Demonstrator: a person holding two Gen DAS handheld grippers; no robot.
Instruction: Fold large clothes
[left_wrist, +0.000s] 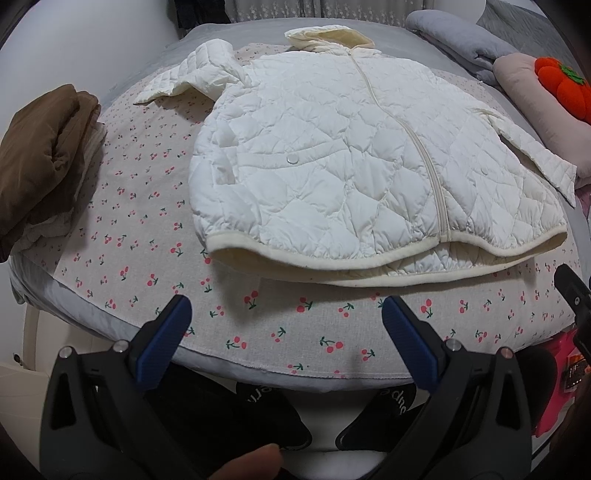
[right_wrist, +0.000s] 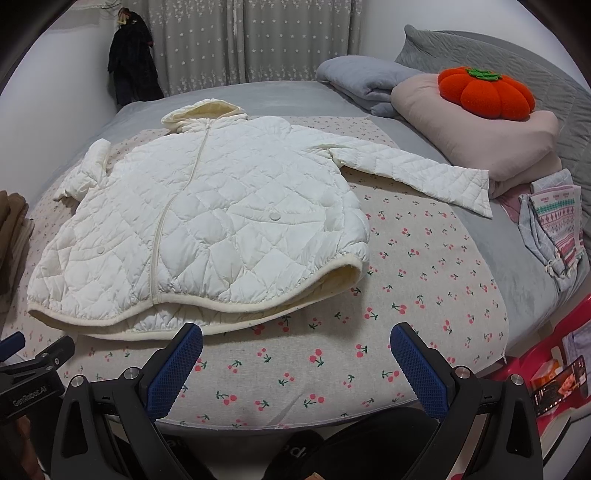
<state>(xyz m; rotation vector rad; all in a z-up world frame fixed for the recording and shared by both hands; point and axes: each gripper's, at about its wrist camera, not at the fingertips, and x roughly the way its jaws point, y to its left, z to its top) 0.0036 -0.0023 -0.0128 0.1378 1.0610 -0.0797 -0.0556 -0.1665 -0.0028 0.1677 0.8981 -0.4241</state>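
Left wrist view. The left gripper (left_wrist: 286, 310) hovers over the near edge of the bed, jaws spread wide with nothing between the blue pads (left_wrist: 162, 343). A white quilted jacket (left_wrist: 354, 162) lies flat and front-up on a cherry-print sheet (left_wrist: 155, 236), zipper closed, hood (left_wrist: 325, 38) pointing to the far side. Its cream-trimmed hem (left_wrist: 369, 267) runs just beyond the fingertips, apart from them, with a strip of bare sheet between. One sleeve (left_wrist: 192, 74) lies bunched and folded at the far left; the other sleeve (left_wrist: 535, 158) extends off to the right. A pile of brown folded clothes (left_wrist: 44, 158) sits at the left edge of the bed, well apart from the jacket (open sheet lies between). The right gripper (left_wrist: 576, 306) enters at the right border.

Right wrist view. The right gripper (right_wrist: 295, 354) likewise hangs above the near edge, jaws released and empty, pads (right_wrist: 417, 373) framing bare sheet (right_wrist: 424, 277). The jacket (right_wrist: 207, 221) fills the left and centre; its hem (right_wrist: 192, 314) passes just past the left fingertip, whether touching cannot be told. The straight sleeve (right_wrist: 417, 173) reaches rightward, its cuff just beside a pink folded blanket (right_wrist: 480, 140) that carries an orange pumpkin cushion (right_wrist: 484, 92). Folded patterned cloth (right_wrist: 554, 229) lies at the right edge of the bed. Right of the jacket the sheet is open. The left gripper (right_wrist: 29, 373) shows at lower left.
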